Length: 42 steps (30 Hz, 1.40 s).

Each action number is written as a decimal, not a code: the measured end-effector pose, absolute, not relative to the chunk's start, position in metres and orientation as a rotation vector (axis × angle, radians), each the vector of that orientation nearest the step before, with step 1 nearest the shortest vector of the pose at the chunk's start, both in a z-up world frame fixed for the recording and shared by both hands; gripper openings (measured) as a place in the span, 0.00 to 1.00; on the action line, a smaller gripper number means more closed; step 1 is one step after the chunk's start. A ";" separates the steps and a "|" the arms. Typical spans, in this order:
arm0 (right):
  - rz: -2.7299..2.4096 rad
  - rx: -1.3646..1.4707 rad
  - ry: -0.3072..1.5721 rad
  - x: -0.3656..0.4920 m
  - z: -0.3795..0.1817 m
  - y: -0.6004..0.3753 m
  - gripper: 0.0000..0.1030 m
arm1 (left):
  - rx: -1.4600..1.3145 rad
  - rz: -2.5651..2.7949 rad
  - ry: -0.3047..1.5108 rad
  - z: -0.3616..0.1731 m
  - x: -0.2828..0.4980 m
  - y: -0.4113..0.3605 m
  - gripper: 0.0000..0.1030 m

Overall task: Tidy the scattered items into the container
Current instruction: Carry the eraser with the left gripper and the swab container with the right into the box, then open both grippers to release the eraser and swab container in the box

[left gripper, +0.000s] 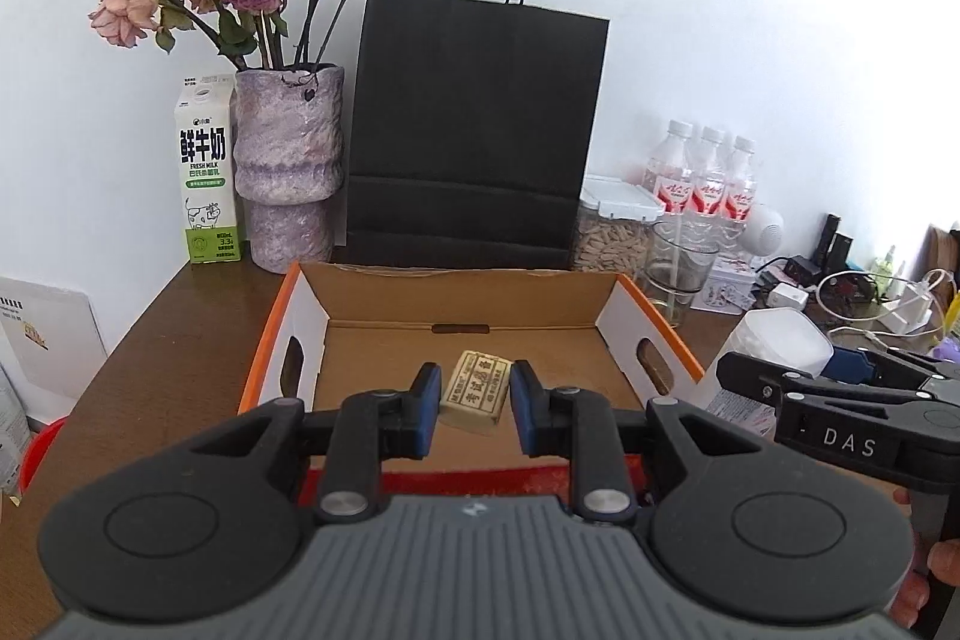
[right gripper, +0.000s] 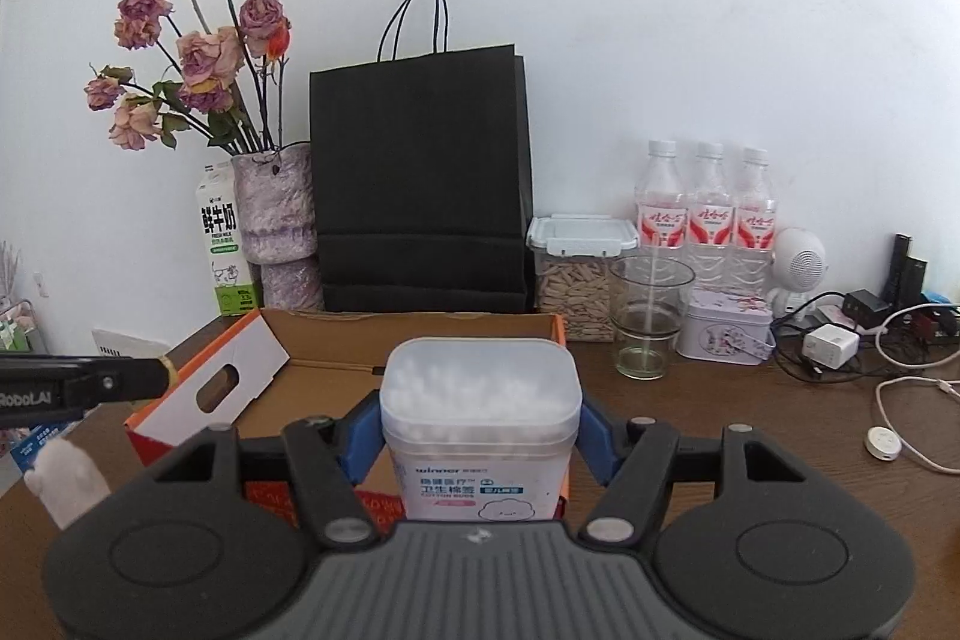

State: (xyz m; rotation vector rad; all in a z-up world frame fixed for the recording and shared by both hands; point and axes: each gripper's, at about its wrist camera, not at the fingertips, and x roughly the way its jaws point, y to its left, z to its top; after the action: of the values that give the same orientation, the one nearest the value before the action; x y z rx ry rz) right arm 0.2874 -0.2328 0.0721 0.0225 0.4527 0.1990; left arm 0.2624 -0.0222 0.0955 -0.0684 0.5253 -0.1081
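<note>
The right gripper [right gripper: 480, 430] clasps a cotton-swab tub [right gripper: 480, 418] before the cardboard box [right gripper: 414, 334]. The left gripper [left gripper: 474, 409] clamps a small beige packet [left gripper: 477, 391] above the box floor.

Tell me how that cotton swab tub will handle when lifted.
The cotton swab tub is probably light: only swabs show inside. Its smooth plastic walls might slip in the right gripper. Being fairly tall, it could tip if set down tilted.

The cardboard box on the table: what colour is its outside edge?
Orange, on the cardboard box; its inner side walls are white. It shows best in the left wrist view.
</note>
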 end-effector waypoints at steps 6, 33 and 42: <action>0.220 -0.026 0.514 0.362 0.058 -0.205 0.62 | -0.075 -0.034 0.644 0.082 0.343 -0.025 0.25; 0.253 -0.041 0.739 0.456 0.003 -0.184 0.95 | -0.077 0.157 1.029 0.001 0.443 -0.012 0.73; 0.234 -0.043 0.750 0.436 -0.003 -0.187 0.95 | -0.072 0.149 1.047 -0.006 0.419 -0.015 0.75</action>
State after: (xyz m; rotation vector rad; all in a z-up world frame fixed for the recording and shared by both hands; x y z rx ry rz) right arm 0.4355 -0.1868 -0.0026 -0.0431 0.7499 0.2339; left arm 0.4185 -0.0154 -0.0057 -0.0723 1.0468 0.1486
